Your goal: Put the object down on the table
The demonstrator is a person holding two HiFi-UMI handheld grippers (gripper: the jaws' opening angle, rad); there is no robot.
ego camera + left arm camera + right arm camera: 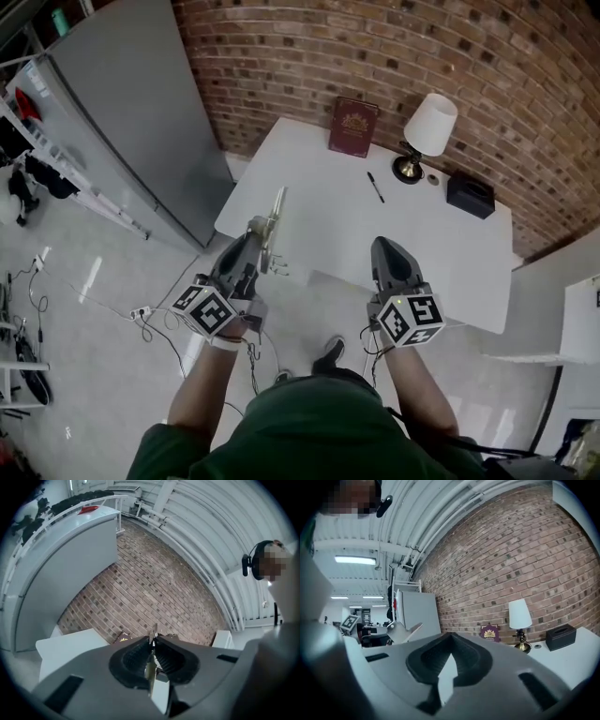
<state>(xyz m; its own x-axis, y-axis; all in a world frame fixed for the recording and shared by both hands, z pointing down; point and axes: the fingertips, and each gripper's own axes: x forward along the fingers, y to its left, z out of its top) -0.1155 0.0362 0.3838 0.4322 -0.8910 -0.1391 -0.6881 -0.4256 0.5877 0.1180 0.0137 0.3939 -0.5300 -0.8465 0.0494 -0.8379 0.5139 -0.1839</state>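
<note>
Over the worktop's (pixel 328 216) near edge, the left gripper (pixel 256 232) clamps a thin metal piece (pixel 277 208) by its flat faces. It looks stiff, light and slippery. The right gripper (pixel 384 247) is closed and empty.

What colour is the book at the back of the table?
Dark red with a gold emblem; the book shows best in the head view.

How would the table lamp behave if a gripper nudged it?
The lamp probably tips easily: a wide shade sits over a small brass base. On the smooth white table it may also slide rather than grip.
</note>
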